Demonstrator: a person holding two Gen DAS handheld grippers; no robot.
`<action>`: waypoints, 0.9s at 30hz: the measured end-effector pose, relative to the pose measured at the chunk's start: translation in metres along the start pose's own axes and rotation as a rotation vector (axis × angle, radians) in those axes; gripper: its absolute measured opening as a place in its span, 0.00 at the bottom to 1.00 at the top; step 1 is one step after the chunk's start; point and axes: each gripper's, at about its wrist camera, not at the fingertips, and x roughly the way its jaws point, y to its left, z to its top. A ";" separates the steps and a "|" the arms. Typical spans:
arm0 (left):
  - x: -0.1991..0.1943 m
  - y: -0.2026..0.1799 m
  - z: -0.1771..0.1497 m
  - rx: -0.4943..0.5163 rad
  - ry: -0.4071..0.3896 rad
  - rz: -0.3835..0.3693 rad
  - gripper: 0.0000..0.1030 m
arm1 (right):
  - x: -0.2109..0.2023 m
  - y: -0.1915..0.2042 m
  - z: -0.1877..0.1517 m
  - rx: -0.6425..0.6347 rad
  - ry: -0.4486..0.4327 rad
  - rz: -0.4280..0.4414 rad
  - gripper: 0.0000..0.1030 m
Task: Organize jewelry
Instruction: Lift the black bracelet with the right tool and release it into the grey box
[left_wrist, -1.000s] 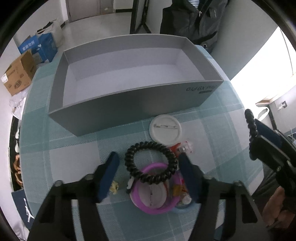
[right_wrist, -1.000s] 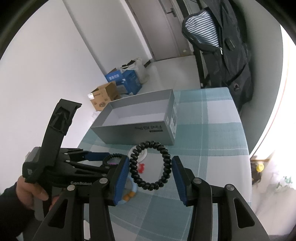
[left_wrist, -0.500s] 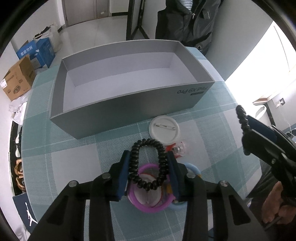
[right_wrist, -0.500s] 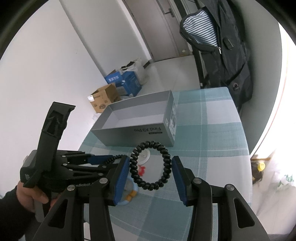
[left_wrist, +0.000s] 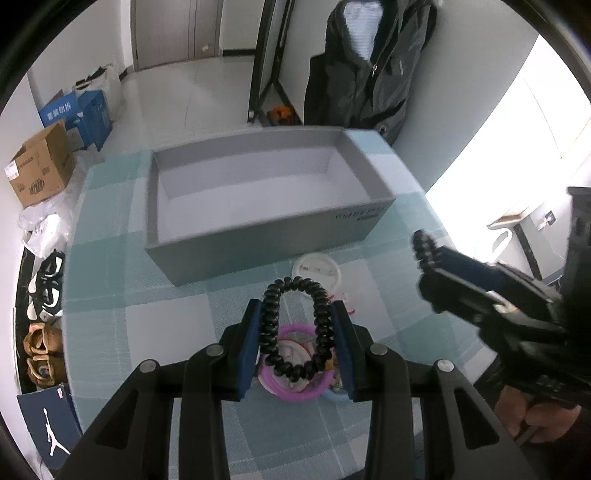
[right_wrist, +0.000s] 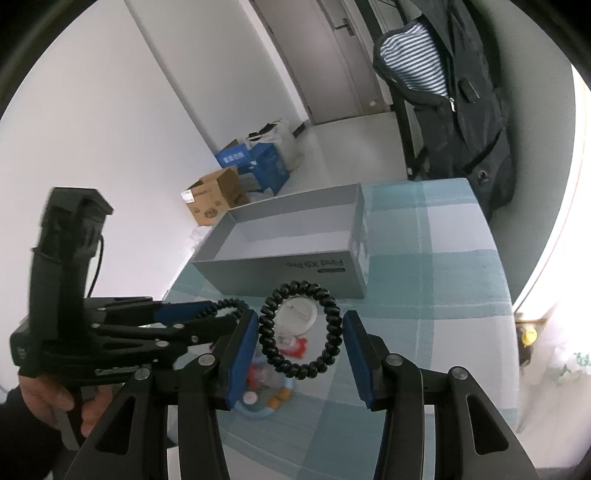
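Note:
My left gripper (left_wrist: 295, 339) is shut on a black spiral hair tie (left_wrist: 271, 325) and holds it lifted above the table. Under it lie a purple ring (left_wrist: 295, 393) and small trinkets. My right gripper (right_wrist: 300, 339) is shut on a second black spiral hair tie (right_wrist: 334, 321), held above the table; it also shows in the left wrist view (left_wrist: 424, 247). An open grey box (left_wrist: 258, 192) stands beyond both, empty inside; it shows in the right wrist view too (right_wrist: 280, 254).
A white round badge (left_wrist: 317, 267) lies in front of the box. A red trinket (right_wrist: 295, 345) and a light blue ring (right_wrist: 258, 410) lie on the checked tablecloth (left_wrist: 166, 332). Cardboard boxes (left_wrist: 40, 170) and a dark jacket (left_wrist: 369, 74) stand beyond the table.
My left gripper closed on the black hair tie that lay on the purple ring and lifted it off the table. The right gripper kept holding its hair tie.

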 end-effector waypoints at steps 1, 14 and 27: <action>-0.006 0.002 0.001 -0.002 -0.014 -0.006 0.30 | 0.001 0.001 0.002 -0.001 0.000 0.004 0.44; -0.029 0.017 0.046 -0.022 -0.134 -0.014 0.30 | 0.020 0.004 0.065 -0.057 0.010 0.029 0.45; 0.016 0.039 0.072 -0.058 -0.106 -0.041 0.30 | 0.081 0.007 0.101 -0.115 0.074 0.053 0.45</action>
